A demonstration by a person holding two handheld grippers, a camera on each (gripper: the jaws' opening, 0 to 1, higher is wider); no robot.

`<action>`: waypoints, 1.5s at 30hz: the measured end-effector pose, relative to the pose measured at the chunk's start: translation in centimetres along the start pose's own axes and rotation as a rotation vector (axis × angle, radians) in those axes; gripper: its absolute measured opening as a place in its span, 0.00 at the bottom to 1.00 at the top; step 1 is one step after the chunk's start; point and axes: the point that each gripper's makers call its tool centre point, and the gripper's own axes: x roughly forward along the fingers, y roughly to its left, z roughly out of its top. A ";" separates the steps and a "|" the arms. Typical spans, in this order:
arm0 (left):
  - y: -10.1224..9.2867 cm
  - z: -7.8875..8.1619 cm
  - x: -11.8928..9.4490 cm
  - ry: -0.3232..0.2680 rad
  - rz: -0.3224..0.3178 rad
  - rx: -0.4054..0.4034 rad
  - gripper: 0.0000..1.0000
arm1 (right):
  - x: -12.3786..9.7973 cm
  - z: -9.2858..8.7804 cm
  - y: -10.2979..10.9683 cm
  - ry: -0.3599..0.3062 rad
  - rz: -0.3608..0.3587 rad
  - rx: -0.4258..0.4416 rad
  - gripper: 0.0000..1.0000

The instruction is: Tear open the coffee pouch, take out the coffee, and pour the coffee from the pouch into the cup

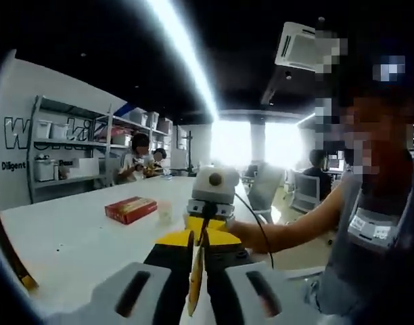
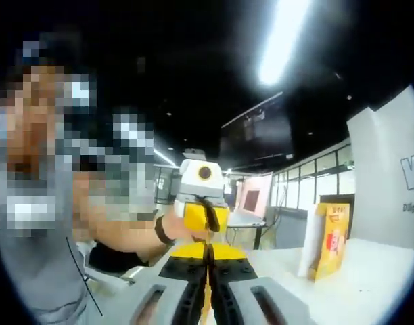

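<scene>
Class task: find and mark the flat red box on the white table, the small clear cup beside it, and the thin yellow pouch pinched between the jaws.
Flat red box (image 1: 130, 209), left gripper view, top face.
Small clear cup (image 1: 165, 213), left gripper view, side wall.
Thin yellow pouch (image 1: 195, 281), left gripper view, edge between the jaws.

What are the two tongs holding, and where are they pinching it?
Both tongs, left and right, pinch a thin yellow pouch seen edge-on between them, each from an opposite side. Which part exactly cannot be told.

White table (image 1: 72, 237), metal shelving (image 1: 65, 145) against white wall (image 1: 14, 101), bright windows (image 1: 261, 143), ceiling strip light (image 1: 183, 51)
</scene>
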 end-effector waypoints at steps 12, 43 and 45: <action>-1.0 -1.1 0.8 0.058 -0.024 0.049 0.04 | 0.0 -0.1 0.1 0.016 0.005 -0.018 0.01; 0.6 -2.1 1.2 0.195 0.120 0.180 0.04 | 0.9 -2.2 -1.9 0.139 -0.107 -0.058 0.01; 0.6 -2.1 1.1 0.203 0.107 0.173 0.04 | 0.9 -2.1 -1.6 0.142 -0.098 -0.063 0.01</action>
